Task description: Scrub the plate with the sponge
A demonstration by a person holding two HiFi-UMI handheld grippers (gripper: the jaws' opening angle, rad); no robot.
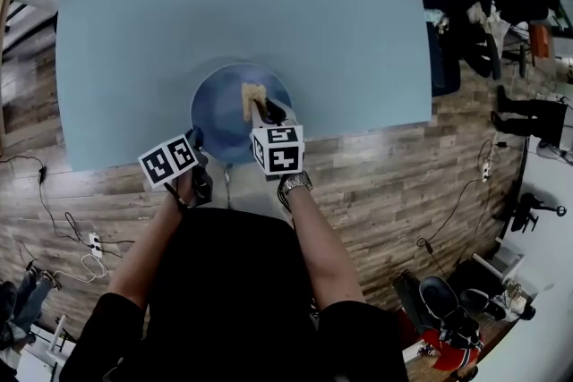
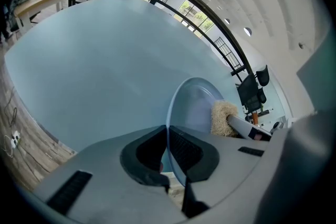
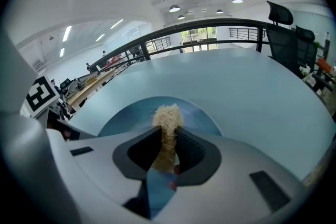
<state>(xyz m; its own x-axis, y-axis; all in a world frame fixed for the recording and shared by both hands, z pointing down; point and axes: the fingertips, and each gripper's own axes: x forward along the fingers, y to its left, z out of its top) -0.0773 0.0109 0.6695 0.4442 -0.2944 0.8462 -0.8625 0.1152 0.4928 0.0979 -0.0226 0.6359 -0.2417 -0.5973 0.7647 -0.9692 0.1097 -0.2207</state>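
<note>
A blue plate (image 1: 224, 112) lies on the light blue table (image 1: 242, 13) near its front edge. My left gripper (image 2: 167, 157) is shut on the plate's near rim (image 2: 170, 128); in the head view the left gripper (image 1: 195, 152) sits at the plate's lower left. My right gripper (image 3: 168, 147) is shut on a tan fibrous sponge (image 3: 167, 118), squeezed thin between the jaws. In the head view the right gripper (image 1: 261, 114) holds the sponge (image 1: 252, 98) over the plate's right half. The sponge (image 2: 223, 118) appears against the plate's face in the left gripper view.
The table's front edge (image 1: 269, 148) runs just below the plate, with wood floor (image 1: 403, 183) beyond. Cables and a power strip (image 1: 89, 246) lie on the floor at left. Chairs and bags (image 1: 466, 40) stand off the table's right side.
</note>
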